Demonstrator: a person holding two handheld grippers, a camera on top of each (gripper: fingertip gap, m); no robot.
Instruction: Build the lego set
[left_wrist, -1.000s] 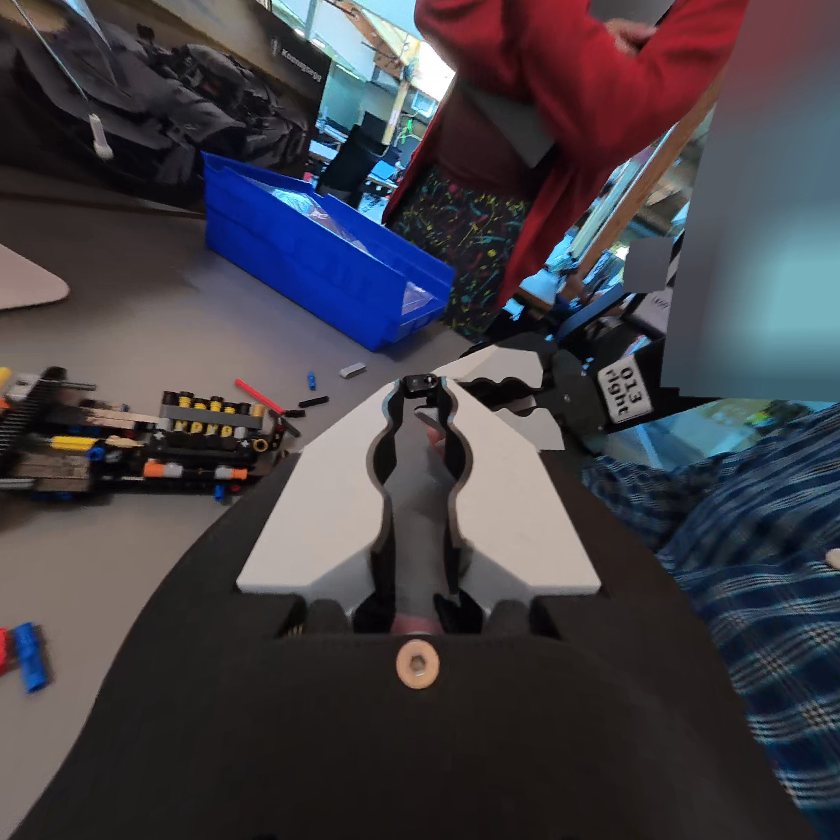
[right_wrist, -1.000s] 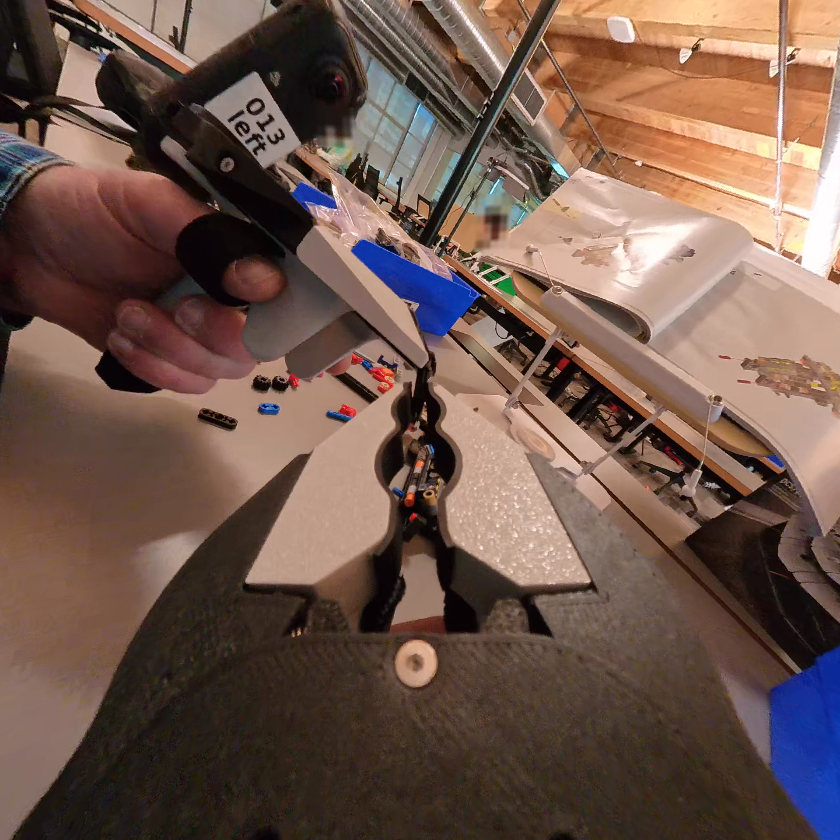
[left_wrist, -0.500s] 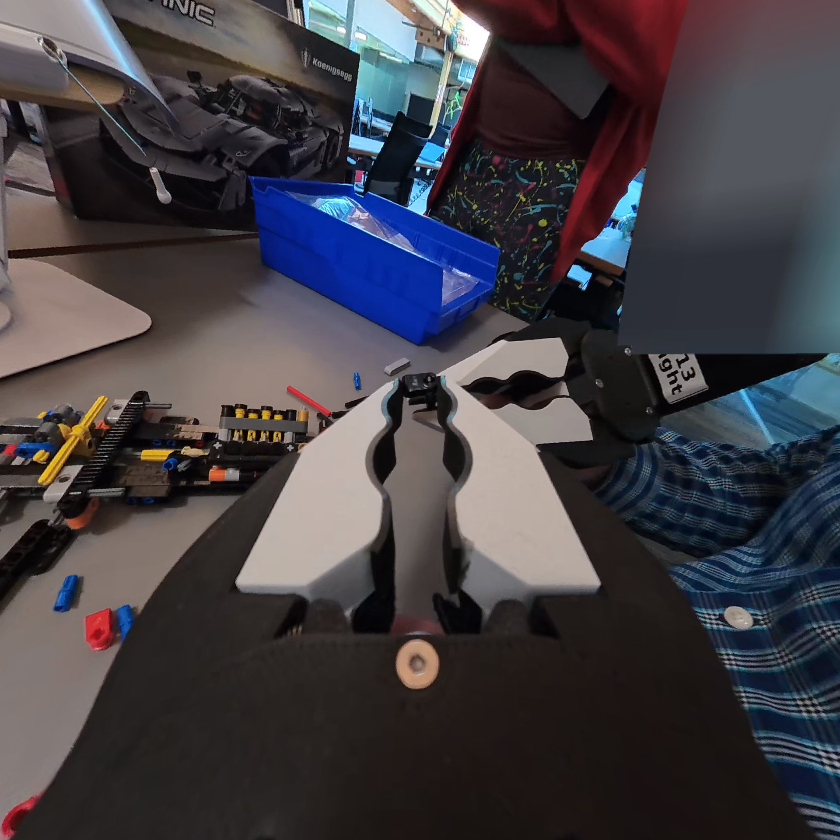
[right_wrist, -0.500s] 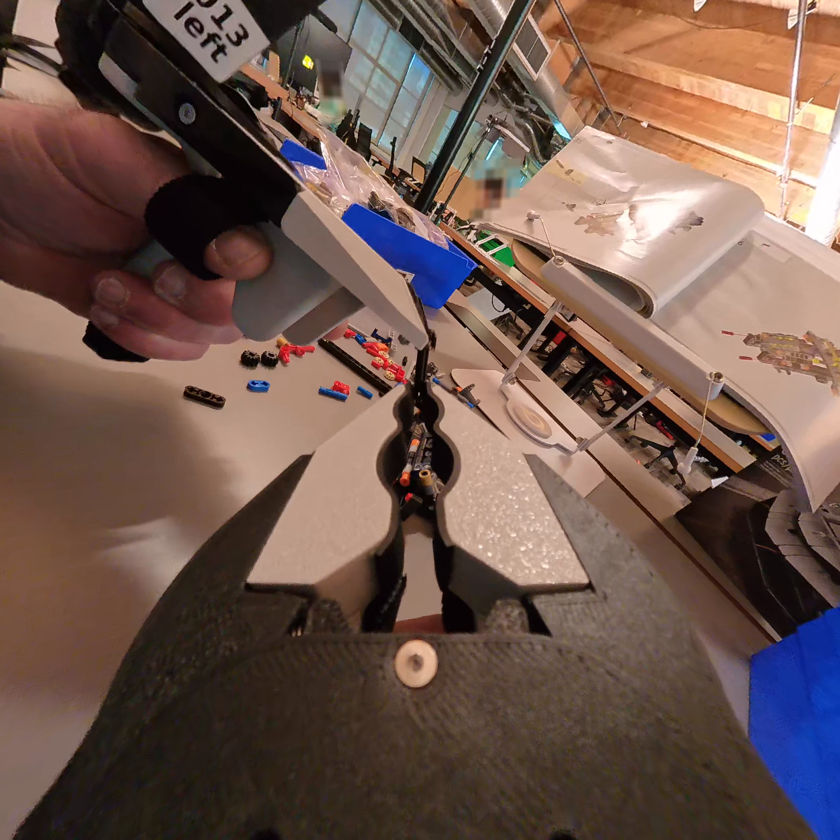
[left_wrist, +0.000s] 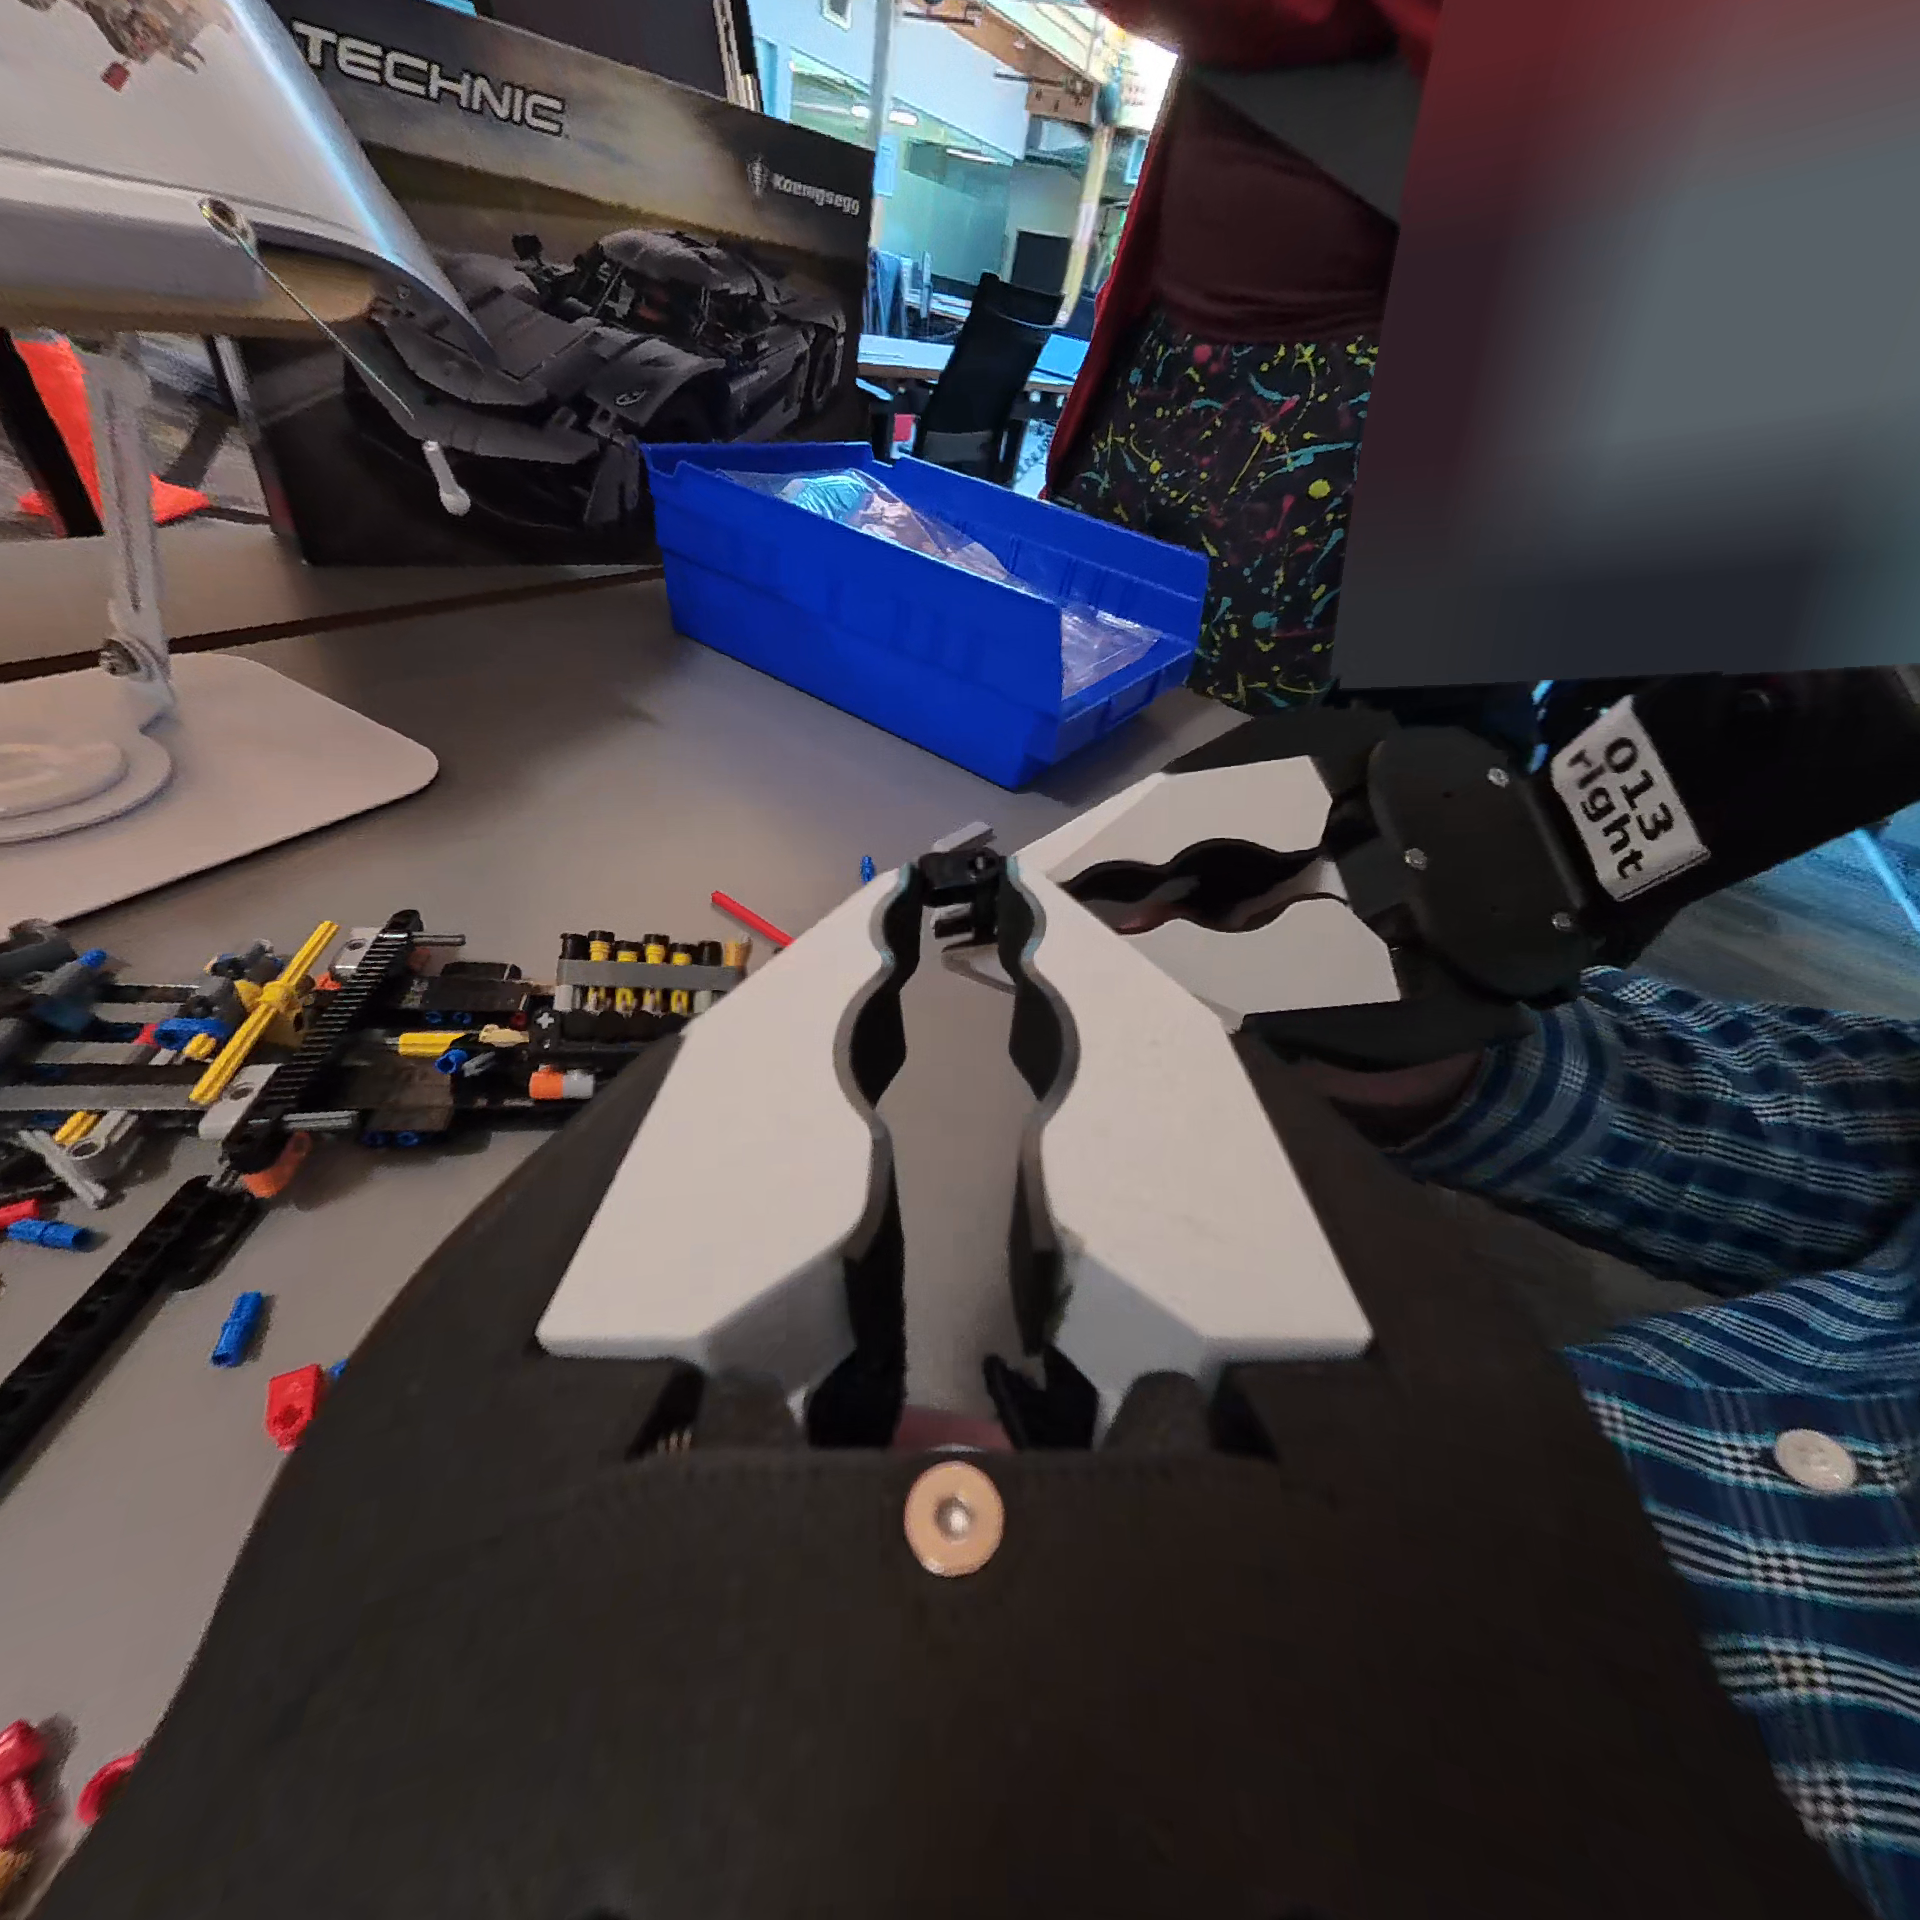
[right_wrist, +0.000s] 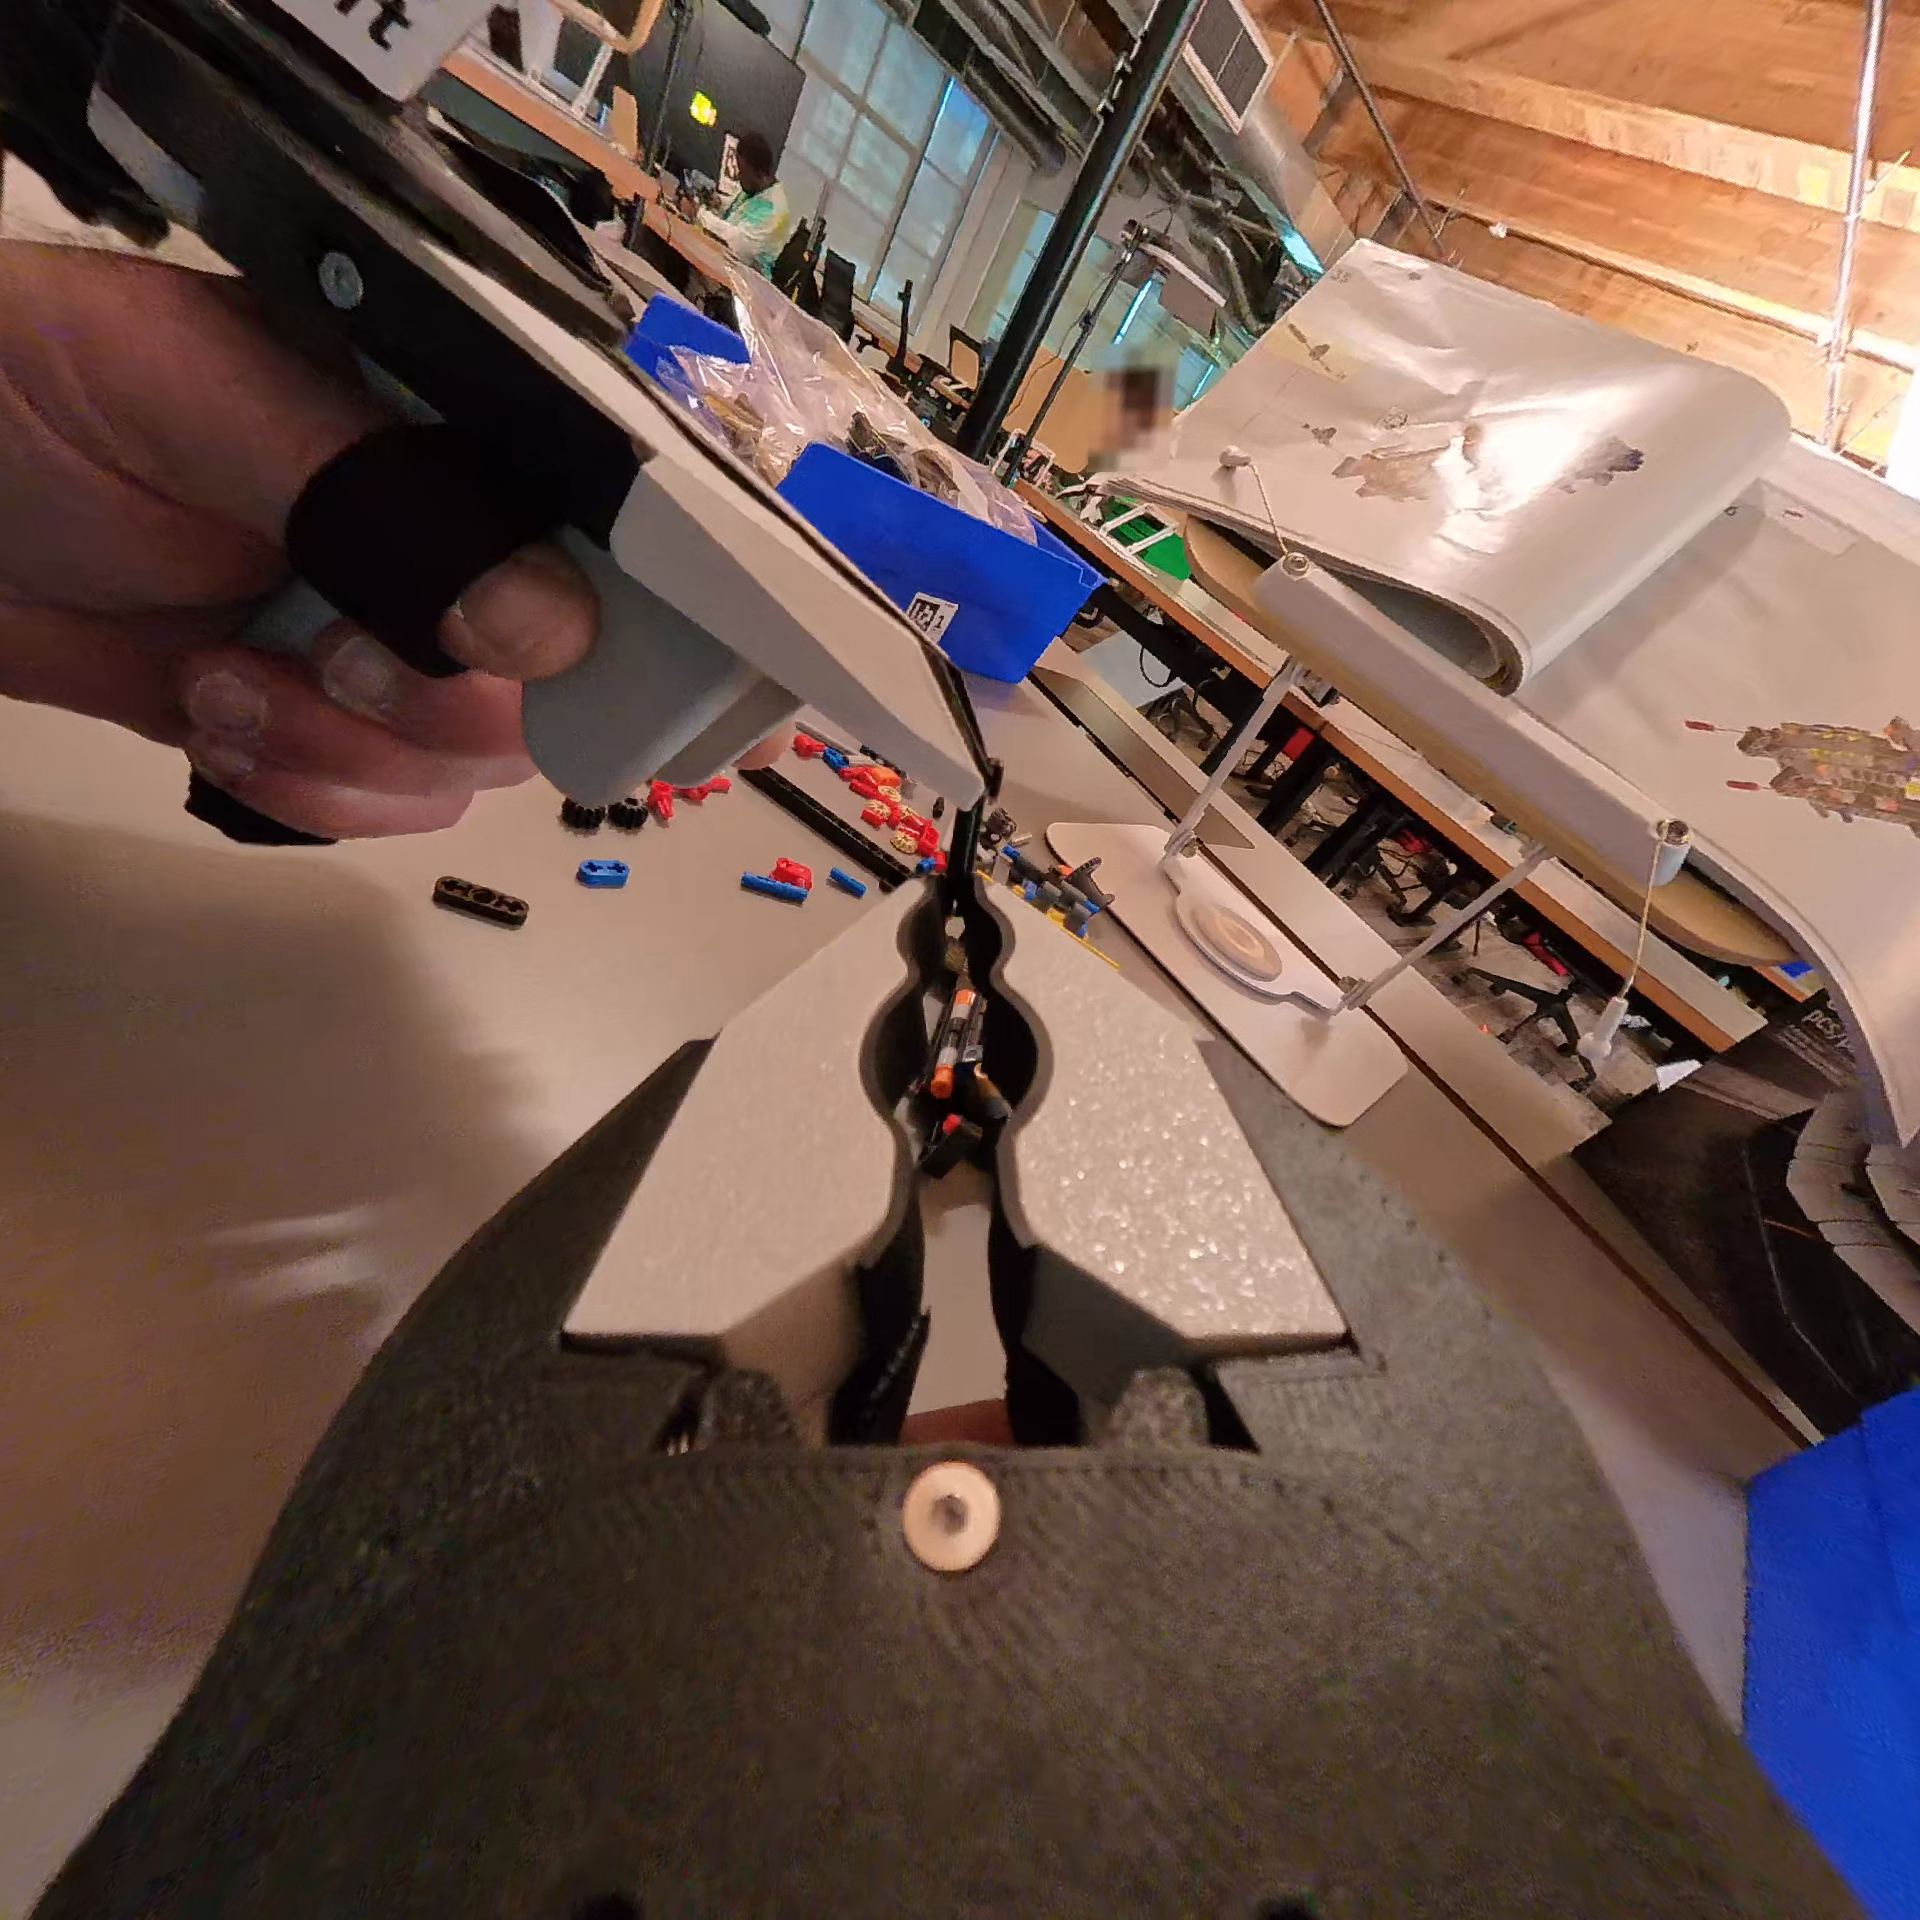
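Note:
My left gripper (left_wrist: 961, 888) is shut on a small black Lego piece (left_wrist: 958, 881) at its tips, held above the table. My right gripper (left_wrist: 1049, 878) comes in from the right and meets it tip to tip. In the right wrist view my right gripper (right_wrist: 961, 896) is closed on a thin black piece (right_wrist: 964, 842) that reaches up to the left gripper's fingertips (right_wrist: 935, 748); it looks like the same piece. The part-built Lego assembly (left_wrist: 343, 1049) lies on the table to the left, and part of it shows through the right jaws' gap (right_wrist: 961, 1049).
A blue bin (left_wrist: 914, 613) with plastic bags stands behind, next to the set's box (left_wrist: 582, 312). A booklet stand's base (left_wrist: 208, 769) sits at the left. Loose pieces lie about: a black beam (right_wrist: 480, 900), blue (right_wrist: 603, 871) and red bits (right_wrist: 883, 800). A person in red (left_wrist: 1226, 416) stands beyond the table. Less than 4 cm separates the two grippers' tips.
The grippers stay tip to tip. The left view has turned left and up, bringing the box and stand into view. The left gripper sits closer and higher in the right view.

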